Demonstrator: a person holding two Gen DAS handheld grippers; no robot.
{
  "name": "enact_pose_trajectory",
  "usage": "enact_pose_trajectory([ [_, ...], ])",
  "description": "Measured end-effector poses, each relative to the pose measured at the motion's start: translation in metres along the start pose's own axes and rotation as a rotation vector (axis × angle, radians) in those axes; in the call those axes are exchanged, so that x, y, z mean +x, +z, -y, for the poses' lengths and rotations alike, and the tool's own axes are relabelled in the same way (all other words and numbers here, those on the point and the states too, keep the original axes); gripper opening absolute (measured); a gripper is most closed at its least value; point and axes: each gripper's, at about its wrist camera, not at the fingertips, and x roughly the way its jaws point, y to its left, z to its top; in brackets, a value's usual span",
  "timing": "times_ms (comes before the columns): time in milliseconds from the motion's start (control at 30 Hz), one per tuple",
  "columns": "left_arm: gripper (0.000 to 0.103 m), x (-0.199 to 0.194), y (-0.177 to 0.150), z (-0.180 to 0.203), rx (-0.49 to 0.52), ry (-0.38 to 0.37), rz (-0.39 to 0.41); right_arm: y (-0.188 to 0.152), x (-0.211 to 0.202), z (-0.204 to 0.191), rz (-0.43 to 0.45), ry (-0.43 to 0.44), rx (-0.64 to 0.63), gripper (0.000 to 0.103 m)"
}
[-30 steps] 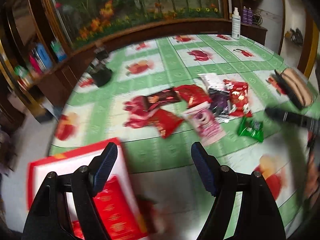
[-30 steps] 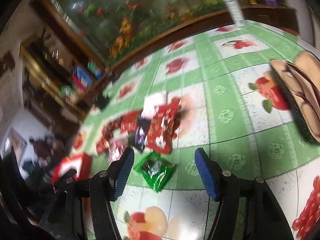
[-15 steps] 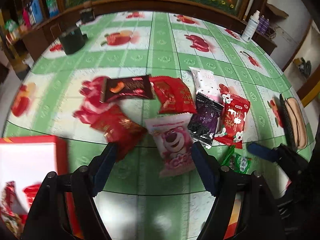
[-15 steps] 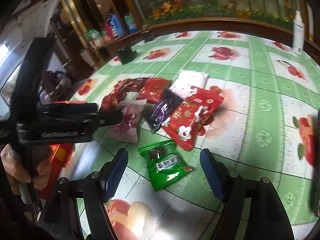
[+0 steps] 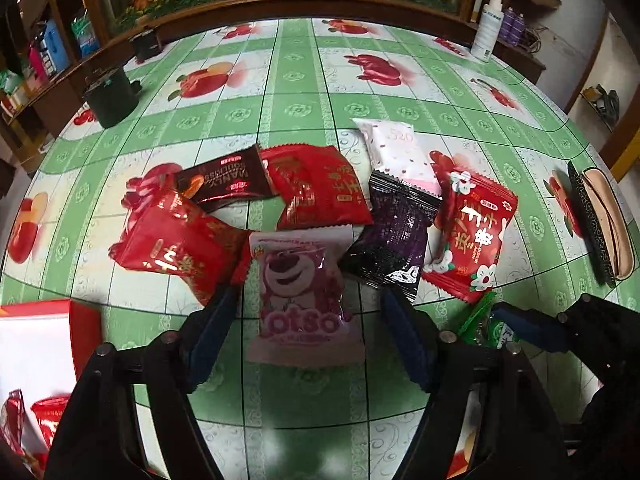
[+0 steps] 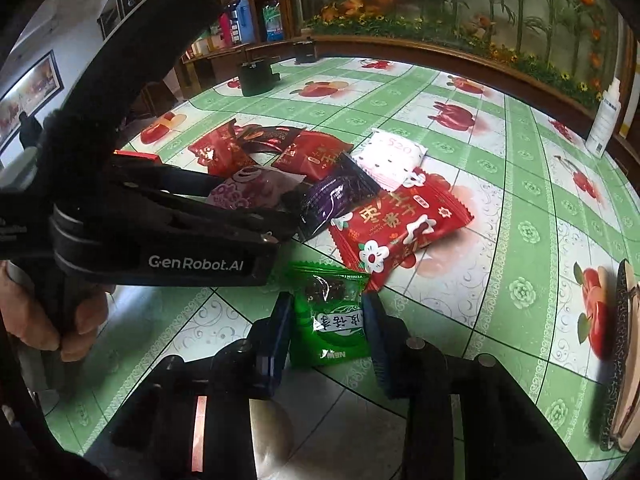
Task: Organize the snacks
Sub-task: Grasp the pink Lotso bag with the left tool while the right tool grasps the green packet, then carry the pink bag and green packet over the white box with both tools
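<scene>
Several snack packets lie in a loose heap on the green fruit-print tablecloth. My left gripper is open, its fingers on either side of the pink bear packet. My right gripper has its fingers close on both sides of the green packet, which lies flat on the cloth. Around them lie a red flowered packet, a purple-black one, a white one, a dark brown one and two red ones.
A red box with red packets inside stands at the left front. A dark cup sits far left, a white spray bottle far right, and a glasses case at the right edge.
Both grippers have come down toward the heap. My left gripper left the red box and now straddles the pink packet. My right gripper's fingers have narrowed around the green packet.
</scene>
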Motion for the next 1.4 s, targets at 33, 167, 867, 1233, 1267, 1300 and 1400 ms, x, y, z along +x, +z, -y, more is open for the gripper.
enact_pose_trajectory([
  [33, 0.058, -0.001, 0.0, 0.0, 0.006, 0.0, 0.009, 0.0, 0.0, 0.0, -0.001, -0.006, 0.001, 0.036],
  [167, 0.037, -0.004, 0.0, -0.004, 0.02, -0.012, 0.015, 0.0, -0.004, 0.011, -0.006, 0.004, 0.052, 0.035],
  [867, 0.034, -0.06, -0.088, -0.025, 0.031, -0.121, 0.046, -0.008, -0.014, 0.086, 0.057, 0.167, 0.455, 0.035],
  [1233, 0.035, -0.119, -0.121, -0.055, 0.026, -0.136, 0.166, 0.001, -0.031, 0.051, 0.201, 0.346, 0.484, 0.034],
  [1267, 0.035, -0.122, -0.123, -0.061, 0.015, -0.131, 0.17, 0.004, -0.03, 0.044, 0.204, 0.364, 0.481, 0.034],
  [1300, 0.035, -0.126, -0.126, -0.072, -0.002, -0.124, 0.175, 0.008, -0.029, 0.033, 0.207, 0.384, 0.47, 0.034],
  [1400, 0.035, -0.135, -0.133, -0.101, -0.043, -0.079, 0.195, 0.023, -0.021, -0.005, 0.21, 0.45, 0.42, 0.034],
])
